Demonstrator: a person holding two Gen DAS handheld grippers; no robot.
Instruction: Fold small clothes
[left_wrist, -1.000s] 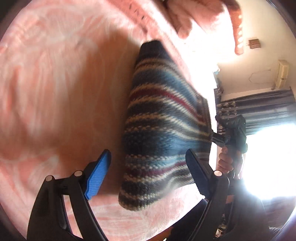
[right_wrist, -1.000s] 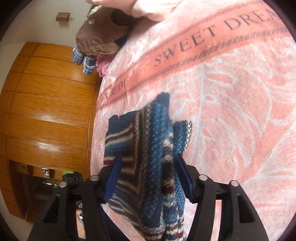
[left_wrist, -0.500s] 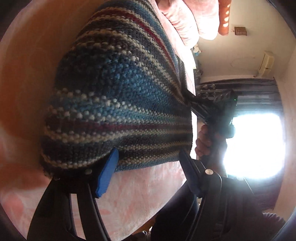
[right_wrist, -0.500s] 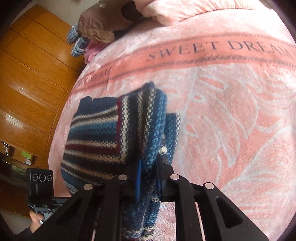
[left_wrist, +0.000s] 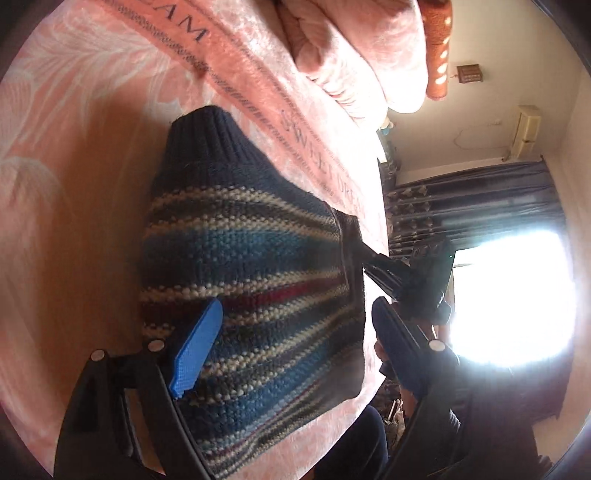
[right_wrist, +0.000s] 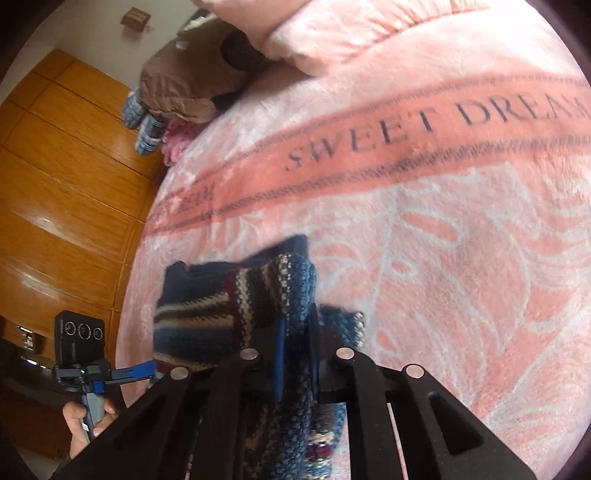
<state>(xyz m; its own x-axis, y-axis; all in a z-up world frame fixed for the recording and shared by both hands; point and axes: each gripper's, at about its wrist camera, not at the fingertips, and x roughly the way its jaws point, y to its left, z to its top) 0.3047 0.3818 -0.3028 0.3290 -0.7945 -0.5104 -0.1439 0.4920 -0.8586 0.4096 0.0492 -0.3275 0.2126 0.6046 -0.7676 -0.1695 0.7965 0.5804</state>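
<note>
Holding a striped knit sweater (left_wrist: 255, 295) up over the bed (left_wrist: 74, 155), near its edge, the person looks to be between folds, judged from how the cloth hangs doubled.

The left gripper (left_wrist: 295, 332) stands wide open, its blue pad (left_wrist: 195, 350) in front of the knit and its dark finger (left_wrist: 395, 339) off past the sweater's right edge; it has hold of nothing. In the right wrist view it shows low at the left, beside the sweater's lower corner, in a hand (right_wrist: 83, 419).

The right gripper (right_wrist: 297, 354) is closed tight on a bunched fold of the sweater (right_wrist: 207, 325), cloth spilling out above and below its fingers.

The next move likely calls for the left gripper to close on the free corner, so the piece can be spread and laid flat on the bed.

The sweater is thick and coarse, banded in blue, cream, navy and dark red, with a plain navy ribbed cuff or collar (left_wrist: 207, 136) at its top. It should drape heavily and hold a crease poorly.
</note>
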